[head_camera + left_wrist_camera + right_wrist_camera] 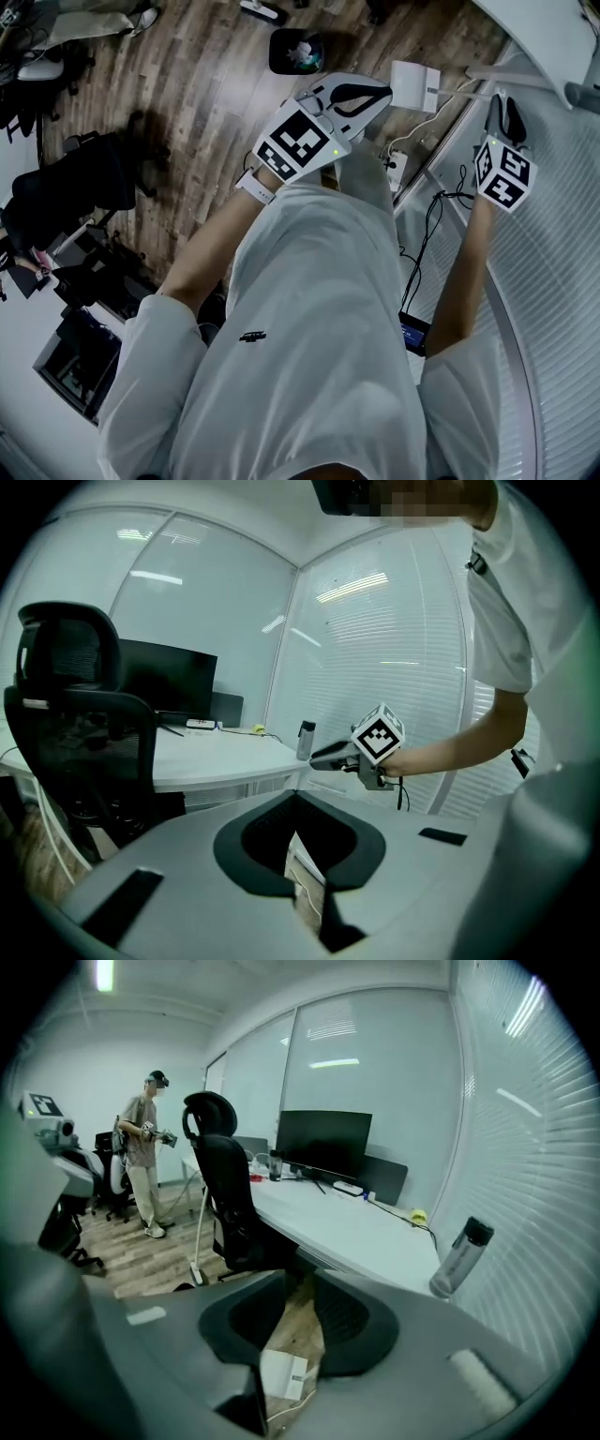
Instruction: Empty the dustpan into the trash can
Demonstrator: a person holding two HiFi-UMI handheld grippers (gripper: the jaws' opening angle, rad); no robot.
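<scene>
In the head view the left gripper (pixel 361 98) sits at twelve o'clock, jaws together and empty. The right gripper (pixel 504 117) is at two o'clock, jaws apart around nothing. The trash can (pixel 279 56) stands on the floor (pixel 187 84) at twelve o'clock, beyond the left gripper.

Wood-look plank floor (pixel 187 75): brown, visible grain, low sheen. 
White cloth shirt (pixel 309 328): soft, creased. 
Shells of left gripper (pixel 298 803) and right gripper (pixel 298 1288): smooth matt grey plastic. Inner pads (pixel 349 1321): black, matt, ribbed on the right one. 
White desk top (pixel 347 1227): smooth, faint gloss. 
Silvery bottle (pixel 459 1258): metal look, dark cap. 
Black monitor (pixel 323 1143): glossy screen. 
White blinds (pixel 562 281): matt slats.
</scene>
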